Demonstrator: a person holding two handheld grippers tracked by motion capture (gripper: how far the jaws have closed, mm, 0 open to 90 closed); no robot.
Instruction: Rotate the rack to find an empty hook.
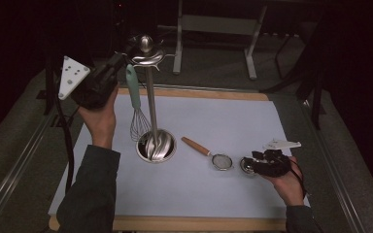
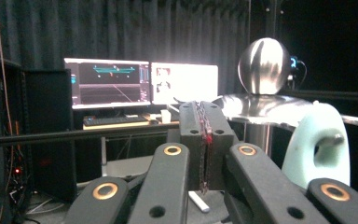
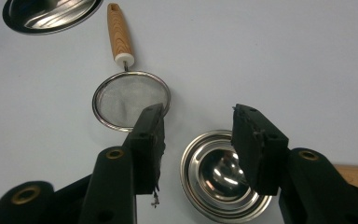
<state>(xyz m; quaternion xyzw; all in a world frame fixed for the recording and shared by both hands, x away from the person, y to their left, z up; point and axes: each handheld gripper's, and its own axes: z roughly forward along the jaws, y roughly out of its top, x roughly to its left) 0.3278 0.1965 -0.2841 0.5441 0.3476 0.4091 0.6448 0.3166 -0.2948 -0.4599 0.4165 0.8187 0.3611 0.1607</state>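
The left gripper [image 1: 110,68] is held high beside the top of the utensil stand [image 1: 151,102], its jaws pressed together with nothing between them; a mint-handled whisk [image 1: 135,104] hangs from the stand. The right gripper [image 3: 198,140] is held low at the near right, jaws apart over a small steel bowl [image 3: 219,179], beside a wooden-handled strainer [image 3: 128,95].

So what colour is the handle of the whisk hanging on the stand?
Pale mint green; the whisk handle shows best in the high view.
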